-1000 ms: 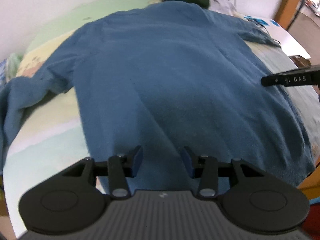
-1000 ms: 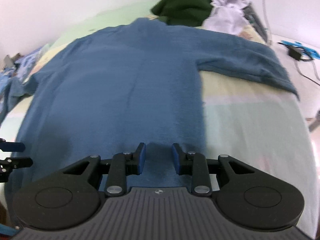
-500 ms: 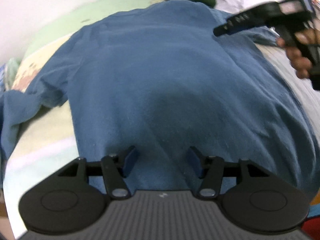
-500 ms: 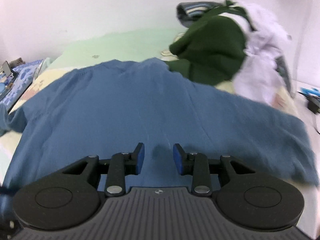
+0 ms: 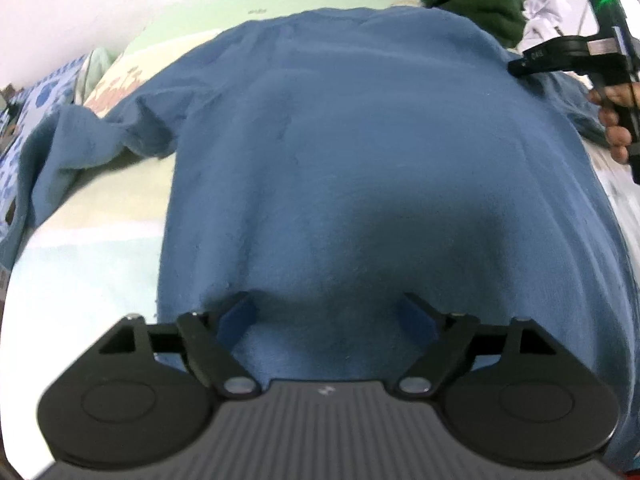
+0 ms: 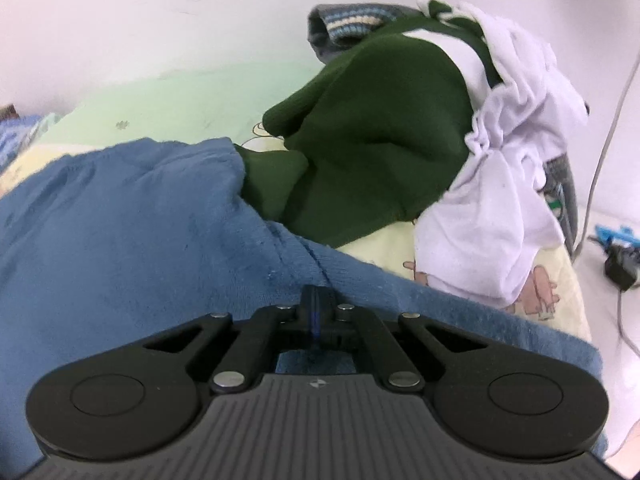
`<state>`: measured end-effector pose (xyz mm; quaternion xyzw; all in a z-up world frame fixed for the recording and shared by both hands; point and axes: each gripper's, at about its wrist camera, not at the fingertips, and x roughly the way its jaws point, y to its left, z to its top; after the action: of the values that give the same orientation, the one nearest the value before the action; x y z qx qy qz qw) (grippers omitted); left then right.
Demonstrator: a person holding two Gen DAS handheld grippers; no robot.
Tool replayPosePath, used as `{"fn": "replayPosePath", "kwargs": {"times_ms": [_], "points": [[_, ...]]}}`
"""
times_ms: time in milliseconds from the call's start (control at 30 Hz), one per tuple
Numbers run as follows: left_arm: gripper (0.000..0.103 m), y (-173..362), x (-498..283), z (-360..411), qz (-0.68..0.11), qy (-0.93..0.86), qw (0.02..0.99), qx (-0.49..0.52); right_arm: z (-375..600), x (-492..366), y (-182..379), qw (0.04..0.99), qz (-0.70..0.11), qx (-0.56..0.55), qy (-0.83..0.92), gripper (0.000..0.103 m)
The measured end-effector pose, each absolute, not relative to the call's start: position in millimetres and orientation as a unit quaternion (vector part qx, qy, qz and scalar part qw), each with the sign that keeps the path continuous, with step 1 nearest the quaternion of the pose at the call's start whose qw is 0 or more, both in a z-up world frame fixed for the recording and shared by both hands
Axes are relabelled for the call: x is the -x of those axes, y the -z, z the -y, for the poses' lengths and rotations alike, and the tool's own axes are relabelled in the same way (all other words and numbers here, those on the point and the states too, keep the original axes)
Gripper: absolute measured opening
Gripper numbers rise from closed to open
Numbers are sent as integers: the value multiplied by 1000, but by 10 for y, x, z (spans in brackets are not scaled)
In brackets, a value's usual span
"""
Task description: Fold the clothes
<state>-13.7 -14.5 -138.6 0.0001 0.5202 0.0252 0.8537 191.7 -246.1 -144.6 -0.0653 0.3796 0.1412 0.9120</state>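
Observation:
A blue sweater (image 5: 340, 140) lies spread flat on the bed, its hem toward me. My left gripper (image 5: 326, 304) hovers over the hem edge, open wide, with fabric below the gap and nothing pinched. Crumpled, the sweater's left sleeve (image 5: 60, 152) hangs over the bed's side. My right gripper (image 6: 316, 294) is shut on the blue sweater (image 6: 120, 220) at the right shoulder seam, where the right sleeve (image 6: 440, 320) starts. The left wrist view shows the right gripper (image 5: 516, 68) at that shoulder, held by a hand (image 5: 616, 132).
Just beyond the shoulder sits a pile of clothes: a dark green garment (image 6: 380, 140), a white garment (image 6: 500, 200) and a striped knit (image 6: 352, 24). Pale patterned bed sheet (image 5: 80, 260) shows left of the sweater. Right of the bed lie a cable and a black plug (image 6: 616, 268).
My right gripper moved from the hem up to the right shoulder and went from open to shut there. My left gripper opened wider and edged in over the hem.

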Motion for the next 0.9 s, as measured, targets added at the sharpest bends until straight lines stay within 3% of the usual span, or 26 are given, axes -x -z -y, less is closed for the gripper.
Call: {"fn": "replayPosePath", "kwargs": {"times_ms": [67, 133, 267, 333, 467, 600, 900], "points": [[77, 1360, 93, 191, -522, -23, 853, -3, 2569, -1866, 1378, 909, -386, 30, -156, 0], [77, 1336, 45, 251, -521, -19, 853, -10, 2872, -1682, 1274, 912, -386, 3, -140, 17], [77, 1310, -83, 429, -516, -1, 856, -29, 3557, -1293, 1078, 917, -384, -50, -99, 25], [78, 1308, -162, 547, -512, 12, 858, -40, 3990, -1087, 1057, 915, -393, -74, -53, 39], [79, 1300, -345, 772, -504, 41, 860, -67, 4748, -805, 1196, 877, -450, -163, 34, 41], [85, 1280, -482, 1005, -496, 69, 861, -94, 5050, -647, 1286, 862, -447, -227, 78, 40], [88, 1337, -495, 1127, -495, 82, 860, -98, 4777, -680, 1348, 894, -438, -72, 61, 41]]}}
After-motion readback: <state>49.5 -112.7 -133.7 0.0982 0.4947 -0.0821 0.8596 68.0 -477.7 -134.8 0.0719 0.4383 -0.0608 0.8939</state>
